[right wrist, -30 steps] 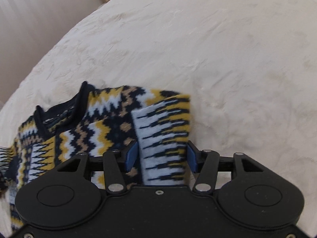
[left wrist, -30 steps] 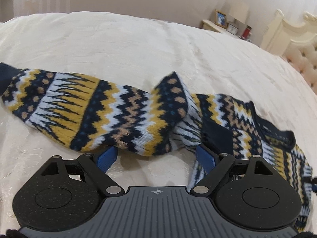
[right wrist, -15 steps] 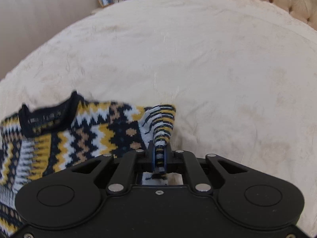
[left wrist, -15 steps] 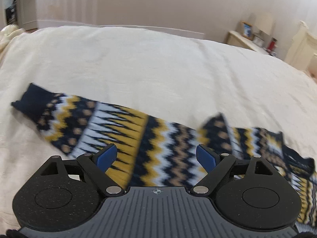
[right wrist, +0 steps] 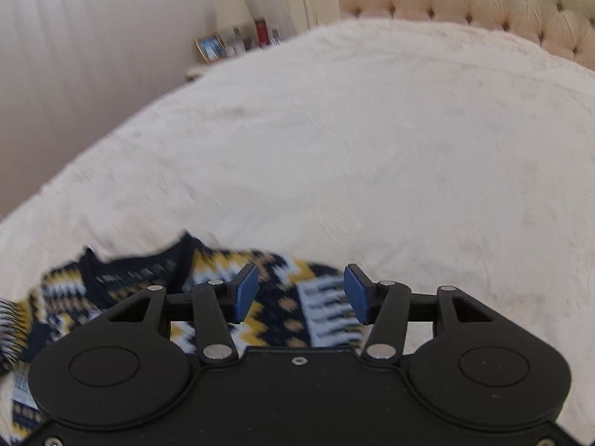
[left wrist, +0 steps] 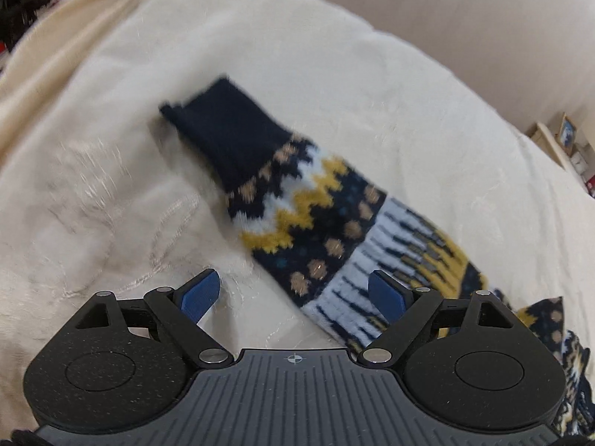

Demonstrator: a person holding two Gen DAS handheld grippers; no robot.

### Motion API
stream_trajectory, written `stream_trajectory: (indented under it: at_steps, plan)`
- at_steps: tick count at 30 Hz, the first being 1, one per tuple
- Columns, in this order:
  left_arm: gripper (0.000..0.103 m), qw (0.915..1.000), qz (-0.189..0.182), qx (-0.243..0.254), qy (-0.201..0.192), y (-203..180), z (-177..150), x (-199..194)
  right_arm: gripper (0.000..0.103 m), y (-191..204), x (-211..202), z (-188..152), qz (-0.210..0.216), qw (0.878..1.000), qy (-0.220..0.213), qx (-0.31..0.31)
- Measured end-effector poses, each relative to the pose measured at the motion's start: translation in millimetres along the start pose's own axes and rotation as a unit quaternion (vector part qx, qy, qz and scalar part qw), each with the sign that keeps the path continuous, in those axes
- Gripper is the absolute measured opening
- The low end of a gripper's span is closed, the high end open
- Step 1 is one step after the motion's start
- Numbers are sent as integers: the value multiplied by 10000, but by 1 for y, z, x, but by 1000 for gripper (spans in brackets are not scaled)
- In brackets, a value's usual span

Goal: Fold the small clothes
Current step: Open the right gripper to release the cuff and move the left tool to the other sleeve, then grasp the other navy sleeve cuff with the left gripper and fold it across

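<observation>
A small knitted sweater in navy, yellow, white and tan zigzags lies on the cream bedspread. In the left wrist view its sleeve (left wrist: 316, 215) stretches out flat, ending in a plain navy cuff (left wrist: 227, 133). My left gripper (left wrist: 293, 293) hovers open just short of the sleeve, its right pad over the white-striped band. In the right wrist view the sweater's body (right wrist: 275, 308) with its navy collar (right wrist: 122, 271) lies below my right gripper (right wrist: 301, 293). Those jaws are opening, and the knit lies beneath them, not pinched by the pads.
The cream bedspread (right wrist: 372, 148) spreads wide beyond the sweater. A tufted headboard (right wrist: 483, 7) stands at the far right. A bedside table with a photo frame (right wrist: 210, 46) and small items sits by the wall. The bed's edge (left wrist: 67, 37) shows at the upper left.
My left gripper slid along the sleeve to its cuff end and rolled. My right gripper closed on a fold of the sweater, lifted it, then let it go and rose.
</observation>
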State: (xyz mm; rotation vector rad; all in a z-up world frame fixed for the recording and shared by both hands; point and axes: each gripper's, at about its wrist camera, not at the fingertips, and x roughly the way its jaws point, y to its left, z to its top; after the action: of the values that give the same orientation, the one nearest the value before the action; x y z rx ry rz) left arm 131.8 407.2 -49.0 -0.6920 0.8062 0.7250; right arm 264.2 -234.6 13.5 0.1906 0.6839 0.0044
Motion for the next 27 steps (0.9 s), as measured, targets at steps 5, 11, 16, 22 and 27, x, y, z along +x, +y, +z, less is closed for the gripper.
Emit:
stream_trajectory:
  at_steps: [5,11,16,22,27]
  plan:
    - [100,9996,-238,-59,-126,3,5,17,59,15,0,5,340,9994,-13,49]
    - [95,9981,-423,-73,-451,0,8,25,59,32,1,1,419,9990,80,-137]
    - [18,9958,-613,209,-643,-9,9,17,59,38,3,-5,436,9987,193,-169]
    - [12,9822,-676,15,-1755,-9,21,-43,59,39,4,-10,454,9983,316,-199]
    - [12,9760,-634,-115,-2082,-1,30,-74,59,37,1,-10,615,9974,376,-54]
